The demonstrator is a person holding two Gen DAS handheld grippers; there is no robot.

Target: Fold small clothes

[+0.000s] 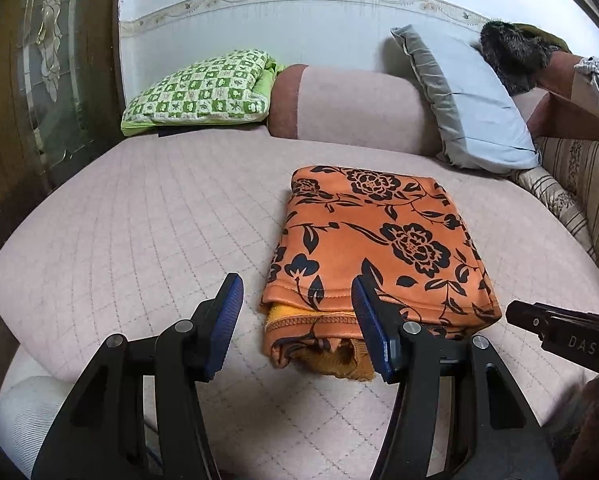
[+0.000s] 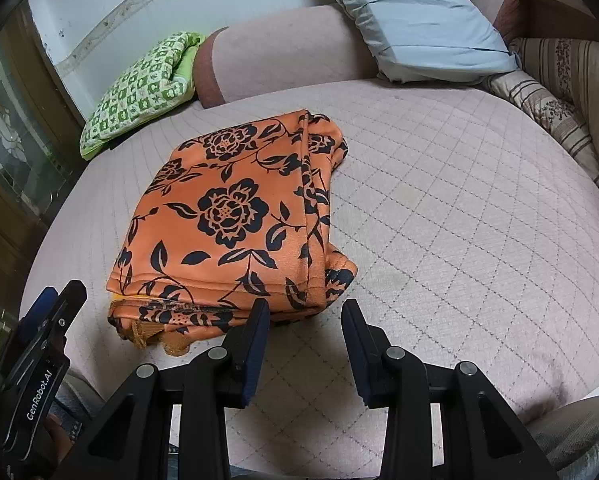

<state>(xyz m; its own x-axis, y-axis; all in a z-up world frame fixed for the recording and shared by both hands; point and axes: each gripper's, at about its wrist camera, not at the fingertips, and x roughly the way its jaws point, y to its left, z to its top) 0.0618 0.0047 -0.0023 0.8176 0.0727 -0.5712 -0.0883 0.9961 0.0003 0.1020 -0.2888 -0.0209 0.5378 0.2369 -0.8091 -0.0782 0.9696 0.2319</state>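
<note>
An orange garment with a black flower print (image 1: 375, 252) lies folded into a thick rectangle on the pink quilted seat cushion (image 1: 147, 216); its yellow lining shows at the near edge. It also shows in the right wrist view (image 2: 227, 220). My left gripper (image 1: 297, 292) is open and empty, just short of the garment's near edge. My right gripper (image 2: 305, 312) is open and empty at the garment's near right corner. Each gripper shows at the edge of the other's view: the right one (image 1: 555, 328), the left one (image 2: 47, 320).
A green checked cushion (image 1: 199, 88) lies at the back left and a pale blue pillow (image 1: 471, 100) leans at the back right. A pink backrest (image 1: 347, 104) stands between them. A striped cushion (image 2: 551, 108) sits at the right. A dark glass door (image 1: 47, 80) is on the left.
</note>
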